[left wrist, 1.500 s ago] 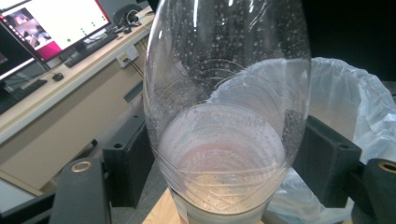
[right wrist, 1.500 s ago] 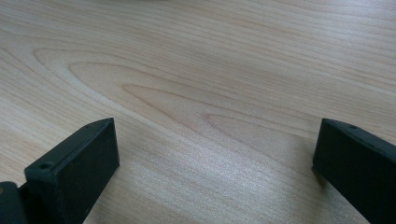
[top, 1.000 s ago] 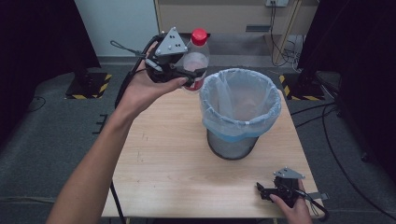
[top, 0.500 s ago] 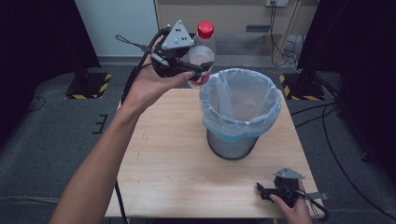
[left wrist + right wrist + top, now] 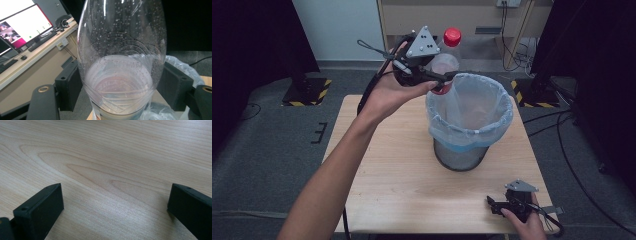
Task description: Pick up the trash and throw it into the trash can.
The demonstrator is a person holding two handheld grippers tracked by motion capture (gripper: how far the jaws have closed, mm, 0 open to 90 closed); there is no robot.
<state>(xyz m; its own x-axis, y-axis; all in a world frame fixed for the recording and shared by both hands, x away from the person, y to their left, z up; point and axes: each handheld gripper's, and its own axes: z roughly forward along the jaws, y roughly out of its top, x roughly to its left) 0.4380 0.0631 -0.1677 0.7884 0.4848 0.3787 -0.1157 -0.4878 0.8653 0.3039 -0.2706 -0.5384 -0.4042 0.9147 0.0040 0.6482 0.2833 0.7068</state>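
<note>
Now we have the left gripper (image 5: pixel 439 80) clamped on the bottle (image 5: pixel 446 59), top centre of the high view, right at the far-left rim of the bin (image 5: pixel 469 160). Bottle is upright, red cap up, a little pale liquid low in it; in the left gripper view both pads press its clear wall. Our right gripper (image 5: pixel 499 206) sits at lower right on the table (image 5: pixel 397 175), jaws wide apart with bare wood between them.
</note>
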